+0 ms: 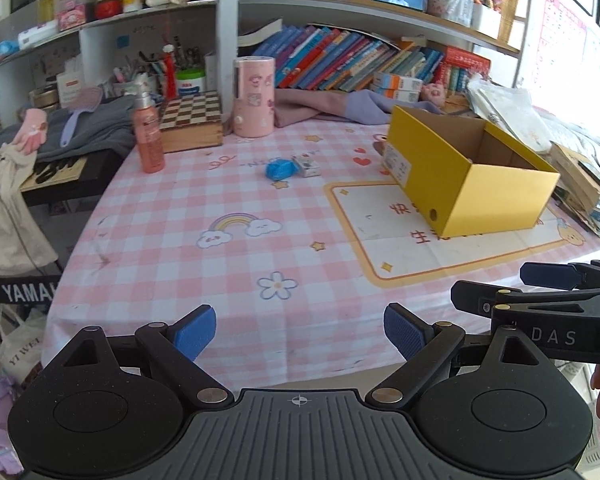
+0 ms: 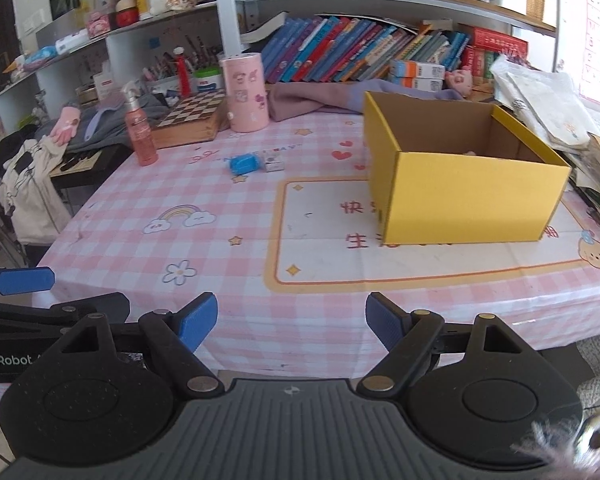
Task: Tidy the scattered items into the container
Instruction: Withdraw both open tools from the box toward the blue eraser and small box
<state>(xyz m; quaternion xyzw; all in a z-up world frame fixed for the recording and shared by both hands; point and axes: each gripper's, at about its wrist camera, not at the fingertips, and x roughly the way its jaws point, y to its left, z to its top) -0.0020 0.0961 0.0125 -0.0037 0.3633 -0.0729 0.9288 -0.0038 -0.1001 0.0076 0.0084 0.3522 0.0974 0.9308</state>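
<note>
Both grippers hang just off the near edge of the desk, side by side and empty. The left gripper (image 1: 299,334) has its 2 blue pads spread wide with nothing between them; the right gripper (image 2: 291,326) stands the same, jaws apart and bare.

Beyond them the checked tablecloth (image 1: 172,216) runs bare up to the middle of the desk, where 2 scattered items lie touching or nearly so: a blue crumpled packet (image 1: 279,169) and, just beside it toward the box, a small white carton (image 1: 307,165). The yellow cardboard box (image 2: 460,196), open at the top, sits toward the right edge of the desk, well apart from both.

The packet looks soft, light and probably slick, likely to crush and squirm; a pinch across its narrow middle, pads low to the cloth, seems best. The carton looks stiff, light and thin-walled; its 2 long flat sides should give a square hold, with gentle pressure so it does not buckle.
</note>
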